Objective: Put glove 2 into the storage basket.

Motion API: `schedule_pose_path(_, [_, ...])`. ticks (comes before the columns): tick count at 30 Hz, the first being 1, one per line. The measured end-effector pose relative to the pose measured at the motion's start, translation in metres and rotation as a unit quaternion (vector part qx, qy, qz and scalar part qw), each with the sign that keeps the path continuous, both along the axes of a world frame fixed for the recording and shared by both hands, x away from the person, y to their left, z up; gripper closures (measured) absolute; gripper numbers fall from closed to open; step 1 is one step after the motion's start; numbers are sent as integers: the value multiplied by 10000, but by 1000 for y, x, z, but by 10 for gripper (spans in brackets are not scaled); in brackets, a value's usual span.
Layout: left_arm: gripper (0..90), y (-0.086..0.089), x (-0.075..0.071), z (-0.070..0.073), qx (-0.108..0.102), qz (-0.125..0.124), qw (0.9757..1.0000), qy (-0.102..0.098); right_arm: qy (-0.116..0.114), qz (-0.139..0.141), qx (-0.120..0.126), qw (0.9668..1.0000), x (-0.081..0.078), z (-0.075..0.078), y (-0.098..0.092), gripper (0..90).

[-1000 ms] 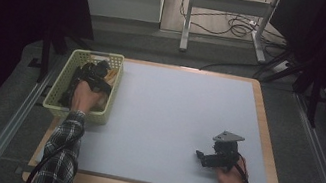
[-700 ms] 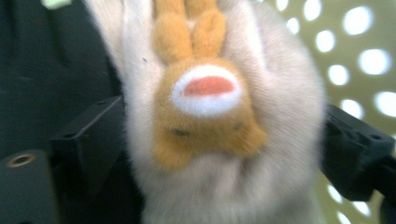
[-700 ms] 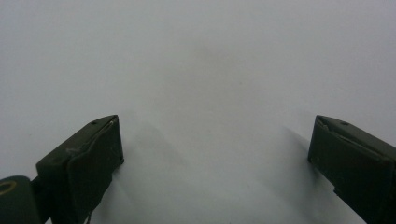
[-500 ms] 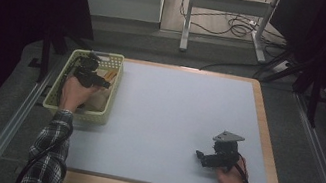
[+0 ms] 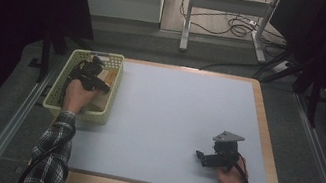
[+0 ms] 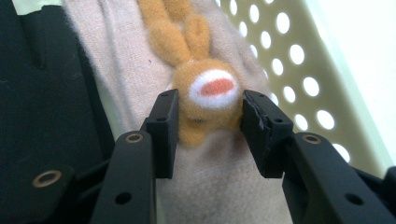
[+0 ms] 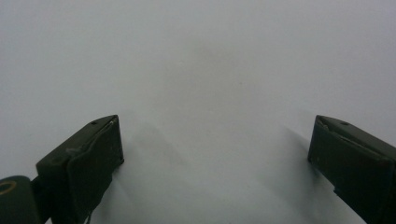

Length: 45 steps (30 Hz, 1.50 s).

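In the left gripper view an orange plush toy [image 6: 210, 88] with a white and orange patch lies on beige cloth [image 6: 224, 186] inside the pale green basket [image 6: 299, 70]. My left gripper [image 6: 208, 100] has just been closing, and its black pads now press on both sides of the toy. From the high view that gripper [image 5: 91, 78] sits inside the basket [image 5: 56, 95] at the table's left. My right gripper [image 5: 205, 159] rests low over the grey mat [image 5: 172, 113] near the front right. Its jaws are open with nothing between them [image 7: 215, 135].
A black item [image 6: 46, 93] lies beside the beige cloth in the basket. The basket's perforated wall stands close on the toy's right. The mat sits on a wooden-edged table [image 5: 269, 156], with metal rails on both sides and desk legs and cables beyond the far edge.
The left hand has shifted a little inside the basket and risen slightly. The right hand and its gripper have stayed where they were.
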<state>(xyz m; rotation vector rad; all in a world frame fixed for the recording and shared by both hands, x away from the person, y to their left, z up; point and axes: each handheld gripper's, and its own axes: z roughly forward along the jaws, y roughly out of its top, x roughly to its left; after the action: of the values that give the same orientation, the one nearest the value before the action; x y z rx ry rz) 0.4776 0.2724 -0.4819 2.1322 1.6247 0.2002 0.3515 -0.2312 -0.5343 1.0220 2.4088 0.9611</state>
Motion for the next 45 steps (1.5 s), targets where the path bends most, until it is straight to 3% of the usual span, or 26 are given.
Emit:
schedule_pose_path(3, [519, 6, -2, 1, -126, 91, 9998, -129, -3, 1, -2, 10000, 0, 0, 0, 29])
schedule_pose_path(7, [392, 13, -6, 5, 91, 125, 9991, -399, 1, 0, 0, 10000, 0, 0, 0, 29])
schedule_pose_path(14, [223, 21, -16, 11, 138, 169, 9972, -717, 0, -1, -2, 10000, 0, 0, 0, 29])
schedule_pose_path(21, [115, 24, -26, 16, -63, 134, 9946, -1025, 0, -1, -2, 10000, 0, 0, 0, 29])
schedule_pose_path(27, [74, 26, -35, 20, -184, -8, 9922, -1233, -1, 0, -4, 10000, 0, 0, 0, 29])
schedule_pose_path(38, [39, 25, -52, 27, -278, -204, 9889, -1443, 2, 0, -16, 10000, 0, 0, 0, 29])
schedule_pose_path(45, [28, 18, -64, 34, -226, -424, 9852, -1642, 3, 1, -16, 10000, 0, 0, 0, 29])
